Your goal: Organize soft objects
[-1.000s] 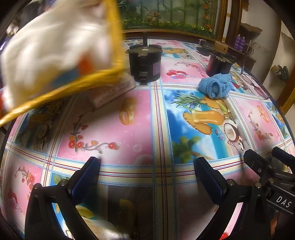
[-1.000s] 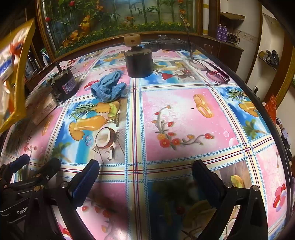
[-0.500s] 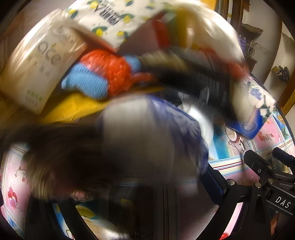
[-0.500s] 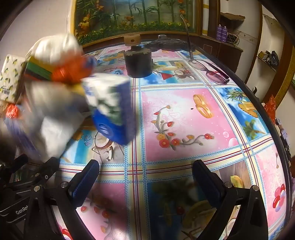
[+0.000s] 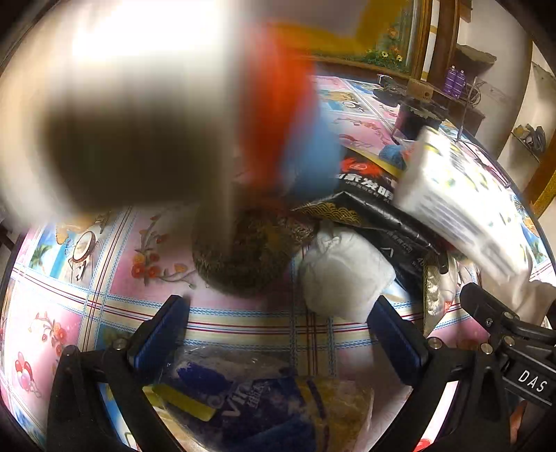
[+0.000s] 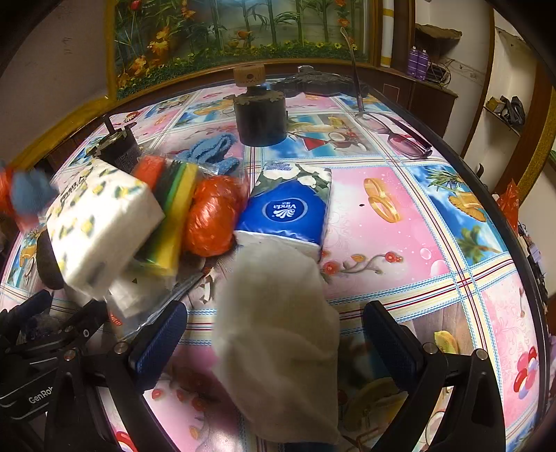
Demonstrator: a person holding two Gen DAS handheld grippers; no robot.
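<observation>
Soft objects heaped on table (image 6: 434, 215) – one blue tissue pack (image 6: 288, 208), one orange ball (image 6: 212, 215), both grippers (image 5: 278, 333) (image 6: 274, 340) gaping, empty

Looks like a lived-in home room, perhaps a dining or sitting area. Counter (image 6: 399, 222) spread with a glossy oilcloth of fruit, cocktails and flowers; framed garden mural (image 6: 243, 31) on the far wall; dark wooden sideboard (image 6: 427, 97) at far right, with purple bottles (image 6: 417, 61); eyeglasses (image 6: 399, 135) lying about.
</observation>
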